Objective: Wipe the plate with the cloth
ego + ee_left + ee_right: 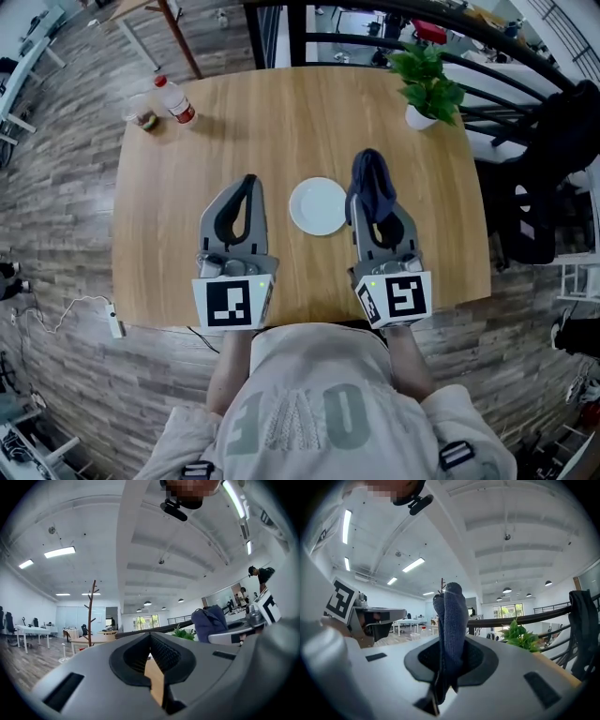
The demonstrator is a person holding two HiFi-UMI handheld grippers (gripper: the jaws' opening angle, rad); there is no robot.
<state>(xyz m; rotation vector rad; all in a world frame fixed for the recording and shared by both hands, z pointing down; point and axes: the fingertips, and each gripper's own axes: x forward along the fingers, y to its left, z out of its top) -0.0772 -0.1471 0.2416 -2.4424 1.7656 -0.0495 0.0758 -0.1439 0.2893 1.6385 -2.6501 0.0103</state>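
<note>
Plate (318, 205) is seen on the tabletop (187, 253) between 2 tongs, nearer the right tongs (442, 688), which are clamped on the cloth (373, 180). Left tongs (247, 183) are closed together, empty.

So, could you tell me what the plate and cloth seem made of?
The plate looks like glazed ceramic, possibly plastic: plain white and smooth. The cloth looks like woven or knitted fabric, matte dark blue, with visible weave.
</note>
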